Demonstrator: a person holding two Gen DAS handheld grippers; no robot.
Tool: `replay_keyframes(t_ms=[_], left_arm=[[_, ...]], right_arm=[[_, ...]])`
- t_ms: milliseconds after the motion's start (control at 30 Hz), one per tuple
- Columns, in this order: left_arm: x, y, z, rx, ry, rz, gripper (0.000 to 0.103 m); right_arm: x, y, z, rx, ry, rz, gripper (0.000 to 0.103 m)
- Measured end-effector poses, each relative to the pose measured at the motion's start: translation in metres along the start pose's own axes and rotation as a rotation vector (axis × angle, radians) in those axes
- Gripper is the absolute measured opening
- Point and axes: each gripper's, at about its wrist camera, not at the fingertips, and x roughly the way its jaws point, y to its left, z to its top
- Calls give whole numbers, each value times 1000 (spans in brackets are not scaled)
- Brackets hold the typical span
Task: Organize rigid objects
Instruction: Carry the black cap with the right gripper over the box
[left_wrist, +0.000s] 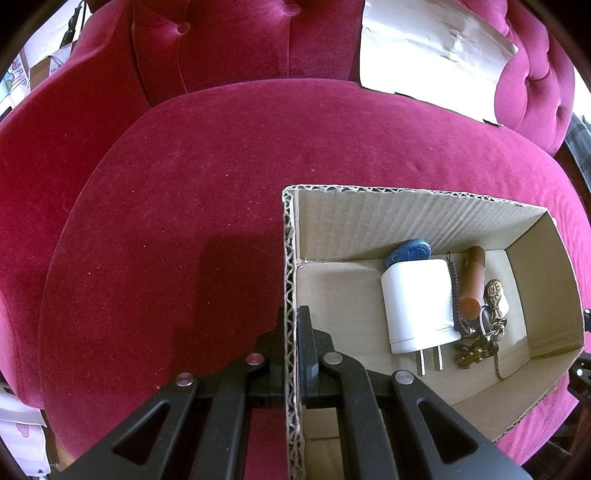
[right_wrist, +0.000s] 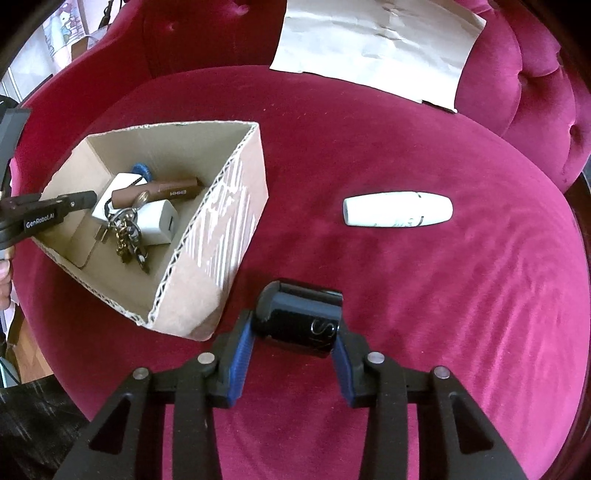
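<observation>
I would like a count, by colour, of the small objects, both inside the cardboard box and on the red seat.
White: 2, the charger in the box and the tube on the seat
Black: 1, the cylinder on the seat
Brown: 1, the tube in the box
Blue: 1, the tag in the box
Brass: 1, the key bunch in the box
Total: 6

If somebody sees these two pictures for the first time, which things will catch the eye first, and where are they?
The crimson velvet seat fills both views. On it stands an open cardboard box holding a white charger and keys, its wall pinched by the left gripper. Beside the box, the right gripper holds a glossy black cylinder.
</observation>
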Motion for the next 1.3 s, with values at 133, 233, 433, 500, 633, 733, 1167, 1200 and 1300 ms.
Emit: replay_keyframes(t_ms=[133,233,433,500,633,733,1167,1200,1300], left_arm=[[0,0,0,1,0,0,3],[0,0,0,0,0,-1,3],[0,0,0,0,0,-1,3],[0,0,0,0,0,-1,3],[0,0,0,-1,0,-1,3],[0,0,0,-1,0,-1,3],[0,0,0,-4,0,-2,3],[0,1,0,-5,0,-2,3],[0,1,0,-3,-2,-1,3]], right_arm=[[-5,-1,1,13,-1,-11,42],[-9,-3,2,18,-3,-17,42],[-21,-2,6,26,-17,-29,42],[-26,-3,8,29,-19,-28,42],[-34,0,10,39,-24,-35,42],[-41,1,15,44,-41,-37,42],[-74,22,41,48,-122,-16,42],[-75,24,43,46,-127,-14,42],[-78,30,49,42,-144,-1,42]])
